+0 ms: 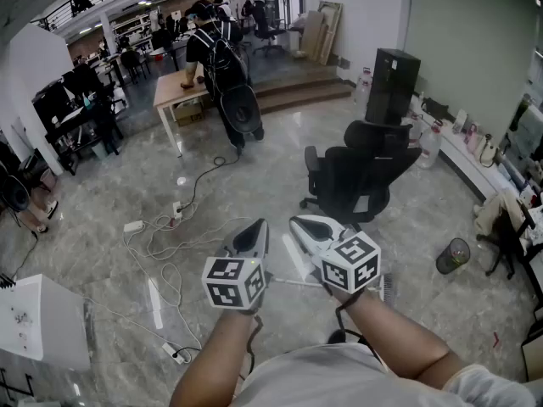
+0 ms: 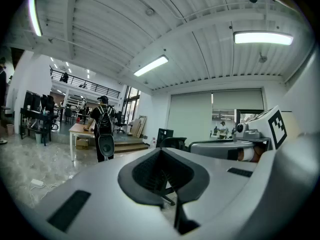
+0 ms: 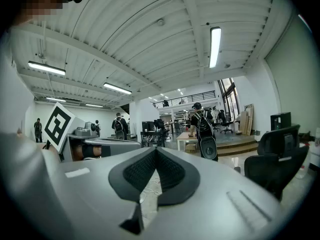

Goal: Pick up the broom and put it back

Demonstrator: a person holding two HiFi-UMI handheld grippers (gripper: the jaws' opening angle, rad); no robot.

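Both tongs pressed together, nothing pinched. Left tongs (image 1: 253,231) (image 2: 161,154): grey, dark ribbed pads meeting at the tip, held about level over the floor. Right tongs (image 1: 304,225) (image 3: 156,151): same build, pads also meeting, just beside the left pair and roughly parallel to it. Each carries a cube with black-and-white square markers, and bare forearms run back to the lower edge of the head view.

Broom (image 1: 387,287): only partly visible. A pale bristled edge pokes out just right of the right marker cube, and a thin pale rod shows between the two cubes. It lies low on the glossy grey stone-pattern floor (image 1: 254,176), under and behind the right tongs, with neither pair touching it. The rest is hidden by the cube and arm.

Black wheeled office chair (image 1: 361,172) stands ahead of the tongs. White cables and power strips (image 1: 161,236) lie on the floor to the left. Black mesh wastebasket (image 1: 453,255) is at the right. Person with a black backpack (image 1: 222,66) stands far back.
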